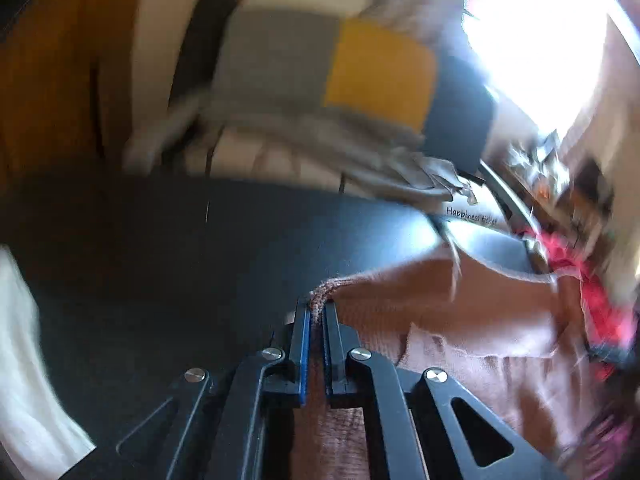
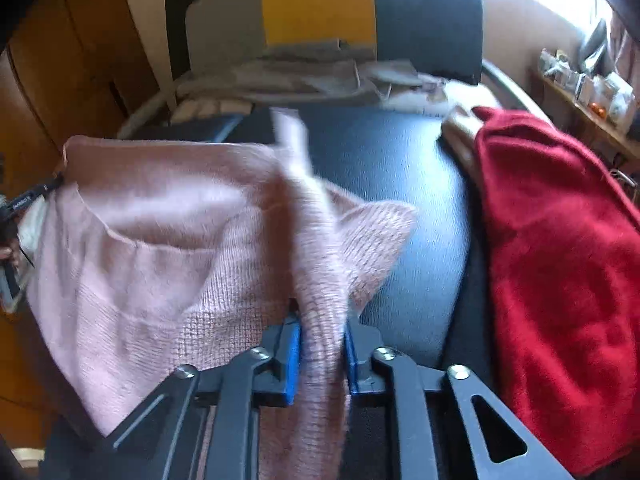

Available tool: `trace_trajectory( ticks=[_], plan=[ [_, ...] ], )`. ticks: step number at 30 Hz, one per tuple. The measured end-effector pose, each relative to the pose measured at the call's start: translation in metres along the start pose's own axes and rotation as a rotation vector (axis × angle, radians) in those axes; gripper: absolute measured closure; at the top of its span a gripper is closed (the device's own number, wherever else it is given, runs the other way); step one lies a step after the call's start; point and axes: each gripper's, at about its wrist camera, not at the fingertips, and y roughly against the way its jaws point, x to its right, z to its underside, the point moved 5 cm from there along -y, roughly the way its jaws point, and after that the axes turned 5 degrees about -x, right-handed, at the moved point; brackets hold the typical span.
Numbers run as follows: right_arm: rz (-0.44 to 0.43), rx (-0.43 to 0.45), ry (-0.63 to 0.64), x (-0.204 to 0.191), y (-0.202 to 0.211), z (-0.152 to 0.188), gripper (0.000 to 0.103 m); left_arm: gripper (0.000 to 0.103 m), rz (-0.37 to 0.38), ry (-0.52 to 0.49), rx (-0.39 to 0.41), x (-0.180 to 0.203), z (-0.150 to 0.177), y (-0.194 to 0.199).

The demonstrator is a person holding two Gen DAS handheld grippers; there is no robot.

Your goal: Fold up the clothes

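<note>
I see the pale pink ribbed knit sweater [image 2: 152,240] lifted above the dark matte tabletop [image 2: 384,168], stretched sideways between my two grippers, its long axis running left to right across the right wrist view. My right gripper [image 2: 320,332] has its blue-padded jaws clenched on a bunched fold of the knit, which rises from the jaws and spreads leftward. My left gripper [image 1: 317,312] is clamped on a narrow ribbed edge of the same sweater [image 1: 460,312], the fabric trailing off to its right. The knit looks soft and loosely draped, with a curved seam or neckline sagging in the middle; I cannot tell which end is the hem.

On the table's right side lies a deep red fuzzy garment [image 2: 560,280] in a heap, well apart from the pink one. Beyond the table's far edge I see a pile of grey cloth [image 2: 304,76] and a grey, yellow and navy panelled backrest [image 2: 320,4]. Wooden cupboard doors [image 2: 72,52] stand at left.
</note>
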Motion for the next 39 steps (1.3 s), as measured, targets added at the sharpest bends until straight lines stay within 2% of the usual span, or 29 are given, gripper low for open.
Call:
trace_trajectory(
  ticks=[3, 5, 6, 8, 9, 11, 13, 16, 18, 20, 21, 23, 26, 29, 33, 34, 37, 39],
  plan=[
    [0.009, -0.016, -0.025, 0.007, -0.006, 0.001, 0.091, 0.096, -0.024, 0.011, -0.084, -0.01, 0.018, -0.025],
    [0.004, -0.023, -0.047, 0.012, -0.012, 0.003, 0.091, 0.085, -0.036, 0.039, -0.063, -0.014, 0.022, -0.023],
    [-0.003, -0.017, -0.063, 0.014, -0.013, 0.002, 0.091, 0.076, -0.033, 0.063, -0.033, -0.016, 0.021, -0.016],
    [-0.007, -0.01, -0.084, 0.016, -0.012, 0.0, 0.089, 0.075, -0.053, 0.041, 0.041, -0.01, 0.02, 0.004],
    [-0.005, -0.006, -0.089, 0.017, -0.011, -0.002, 0.084, 0.073, -0.063, 0.026, 0.079, -0.007, 0.02, 0.014],
    [-0.002, 0.011, -0.079, 0.015, -0.004, -0.006, 0.074, 0.073, -0.065, -0.074, 0.146, 0.013, 0.025, 0.034],
    [0.008, 0.03, -0.063, 0.013, 0.004, -0.01, 0.06, 0.073, -0.047, -0.192, 0.2, 0.037, 0.035, 0.052],
    [0.095, 0.066, 0.044, 0.003, 0.014, -0.012, 0.047, 0.073, -0.013, -0.376, 0.166, 0.072, 0.06, 0.055],
    [0.149, 0.073, 0.135, -0.006, 0.015, -0.014, 0.047, 0.073, -0.032, -0.473, 0.148, 0.091, 0.076, 0.051],
    [0.169, 0.075, 0.202, -0.017, 0.013, -0.017, 0.047, 0.073, -0.005, -0.471, 0.152, 0.098, 0.08, 0.054],
    [0.172, 0.077, 0.23, -0.023, 0.012, -0.019, 0.046, 0.073, 0.038, -0.448, 0.137, 0.099, 0.08, 0.053],
    [0.177, 0.081, 0.284, -0.033, 0.01, -0.023, 0.038, 0.073, 0.055, -0.473, 0.089, 0.108, 0.082, 0.042],
    [0.181, 0.095, 0.315, -0.044, 0.001, -0.037, 0.037, 0.073, 0.062, -0.514, 0.01, 0.119, 0.084, 0.019],
    [0.146, 0.14, 0.267, -0.047, 0.003, -0.056, 0.037, 0.073, 0.06, -0.546, -0.067, 0.127, 0.079, -0.011],
    [0.108, 0.18, 0.112, -0.027, -0.008, -0.1, 0.035, 0.073, 0.053, -0.551, -0.075, 0.135, 0.057, -0.033],
    [0.097, 0.164, 0.068, -0.021, -0.015, -0.107, 0.031, 0.073, 0.033, -0.558, -0.067, 0.137, 0.05, -0.035],
    [0.073, 0.101, -0.056, -0.001, -0.046, -0.123, 0.03, 0.073, -0.134, -0.54, -0.031, 0.127, 0.014, -0.049],
    [0.077, 0.061, -0.096, 0.009, -0.064, -0.123, 0.03, 0.073, -0.196, -0.425, 0.0, 0.106, -0.01, -0.052]
  ],
)
